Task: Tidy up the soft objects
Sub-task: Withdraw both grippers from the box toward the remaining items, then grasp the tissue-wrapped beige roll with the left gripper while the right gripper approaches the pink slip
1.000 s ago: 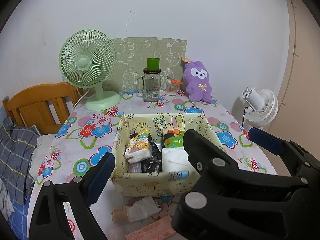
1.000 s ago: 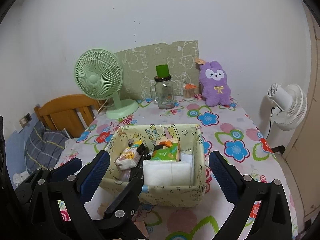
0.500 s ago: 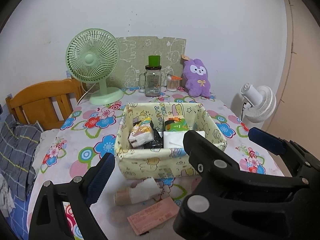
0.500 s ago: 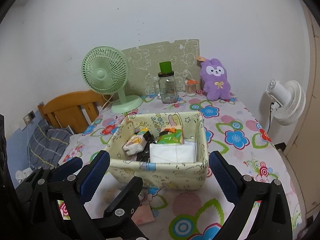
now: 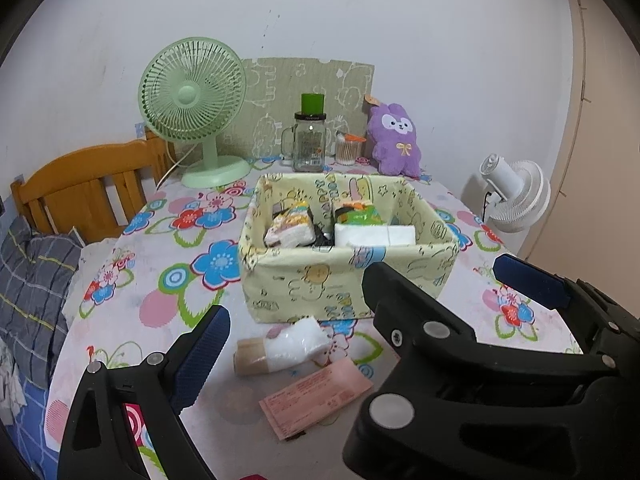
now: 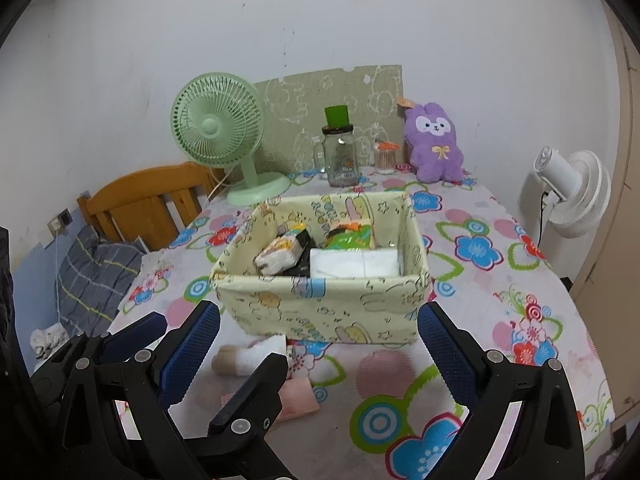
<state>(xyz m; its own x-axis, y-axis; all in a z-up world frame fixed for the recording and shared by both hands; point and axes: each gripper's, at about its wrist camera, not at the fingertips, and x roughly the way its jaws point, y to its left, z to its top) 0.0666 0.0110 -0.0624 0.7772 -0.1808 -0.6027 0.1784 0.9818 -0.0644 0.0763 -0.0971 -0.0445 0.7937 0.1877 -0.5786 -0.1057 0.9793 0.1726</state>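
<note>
A: Fabric basket (image 5: 344, 280), pale yellow with cartoon prints, sits near the middle of the table with the flowered cloth (image 5: 168, 256). Inside it we see a cartoon-printed tissue pack (image 5: 289, 227) on the left, a green and orange packet (image 5: 356, 213) behind, and a white square pad (image 5: 374, 235) on the right.

B: And the loose things?

A: Just in front of the basket, toward the table's near edge, lies a beige and white soft tissue pack (image 5: 280, 346). Beside it, nearer still, rests a flat pink paper packet (image 5: 316, 398). The two look close together; we cannot tell whether they touch.

B: What are the grippers doing?

A: Our left gripper (image 5: 356, 308) hangs above the near edge with its blue-padded fingers spread wide and nothing between them. Our right gripper (image 6: 318, 342) is likewise spread wide and empty, framing the basket's front wall.

B: What stands along the far edge?

A: At the far left, a mint green desk fan (image 5: 196, 104). Right of it, a clear glass jar with a green cap (image 5: 309, 140), a small clear cup of cotton swabs (image 5: 347, 150), and a purple plush rabbit (image 5: 394, 140) at the far right. A white floor fan (image 5: 514, 194) stands off the table's right side, and a wooden chair (image 5: 80, 188) off its left.
</note>
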